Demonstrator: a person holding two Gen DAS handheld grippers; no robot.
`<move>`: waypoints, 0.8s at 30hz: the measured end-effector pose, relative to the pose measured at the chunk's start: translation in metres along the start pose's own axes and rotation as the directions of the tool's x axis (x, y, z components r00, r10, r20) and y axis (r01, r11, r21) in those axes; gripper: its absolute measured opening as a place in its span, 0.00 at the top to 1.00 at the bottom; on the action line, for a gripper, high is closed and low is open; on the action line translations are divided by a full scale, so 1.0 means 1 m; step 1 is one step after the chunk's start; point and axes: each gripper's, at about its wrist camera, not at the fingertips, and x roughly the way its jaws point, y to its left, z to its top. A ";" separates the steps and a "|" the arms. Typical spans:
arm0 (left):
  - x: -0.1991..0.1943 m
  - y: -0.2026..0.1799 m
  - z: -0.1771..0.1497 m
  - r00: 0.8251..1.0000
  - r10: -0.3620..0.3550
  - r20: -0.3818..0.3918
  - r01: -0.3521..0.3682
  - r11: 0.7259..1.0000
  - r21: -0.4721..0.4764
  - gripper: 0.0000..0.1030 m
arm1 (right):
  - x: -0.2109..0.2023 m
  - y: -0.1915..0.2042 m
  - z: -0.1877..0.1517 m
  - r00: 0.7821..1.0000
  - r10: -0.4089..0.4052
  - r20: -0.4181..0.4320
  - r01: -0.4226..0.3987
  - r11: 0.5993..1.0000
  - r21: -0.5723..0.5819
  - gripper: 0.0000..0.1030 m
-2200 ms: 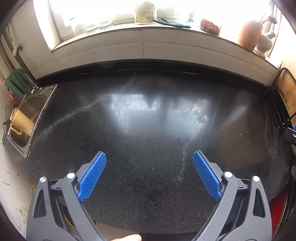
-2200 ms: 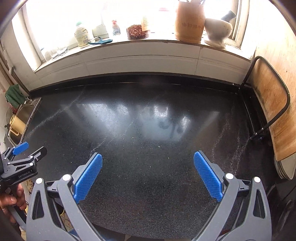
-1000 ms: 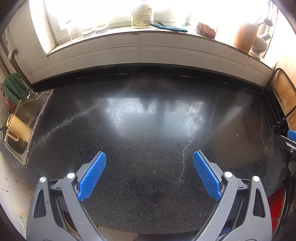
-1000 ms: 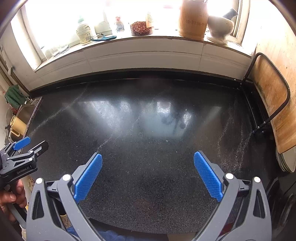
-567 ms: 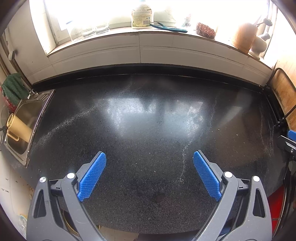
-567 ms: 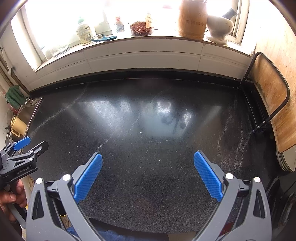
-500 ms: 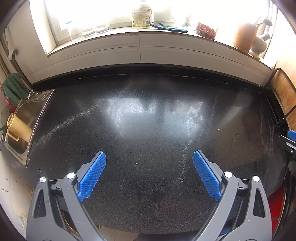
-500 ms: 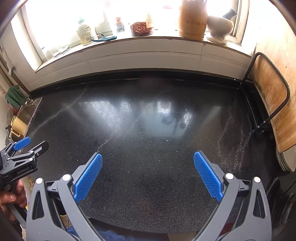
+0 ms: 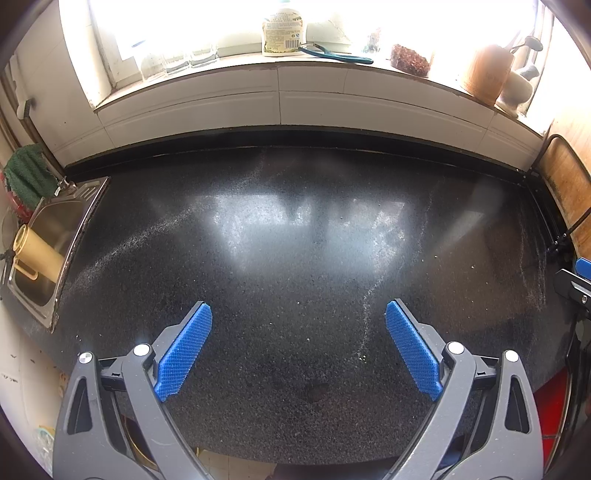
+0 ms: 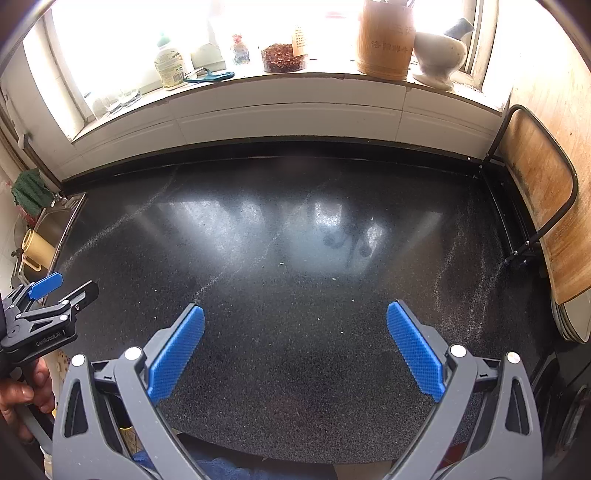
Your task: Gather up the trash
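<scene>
A black speckled countertop [image 9: 295, 240] [image 10: 295, 258] fills both views, with only small crumbs and pale dusty streaks on it. No piece of trash shows on it. My left gripper [image 9: 298, 317] hovers open over the near part of the counter, nothing between its blue pads. My right gripper [image 10: 295, 321] is likewise open and holds nothing. In the right wrist view the left gripper [image 10: 55, 291] shows at the left edge, held by a hand [image 10: 22, 391]. A bit of the right gripper [image 9: 576, 284] shows at the right edge of the left wrist view.
A steel sink [image 9: 48, 240] with a yellow cup [image 9: 35, 251] lies at the left. The sill holds a bottle [image 9: 282, 31], blue pliers [image 9: 336, 54], a wooden holder [image 10: 386, 38] and a white mortar [image 10: 441, 55]. A wooden board in a rack [image 10: 543, 199] stands at the right.
Both grippers drifted slightly over the counter between 2.2 s and 1 s ago; since then they have held still and open.
</scene>
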 end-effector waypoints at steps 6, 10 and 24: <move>0.001 0.000 0.000 1.000 0.000 0.000 0.000 1.000 -0.002 0.10 | 0.000 0.001 -0.001 1.000 0.000 0.001 0.000 1.000 -0.005 0.07; 0.001 0.000 0.000 1.000 -0.002 0.003 0.002 1.000 -0.001 0.10 | 0.000 0.001 -0.001 1.000 -0.001 0.001 0.001 1.000 -0.002 0.07; 0.009 0.004 0.010 1.000 0.003 0.007 -0.003 1.000 0.002 0.10 | 0.010 0.001 0.008 1.000 0.000 -0.006 0.000 1.000 0.000 0.07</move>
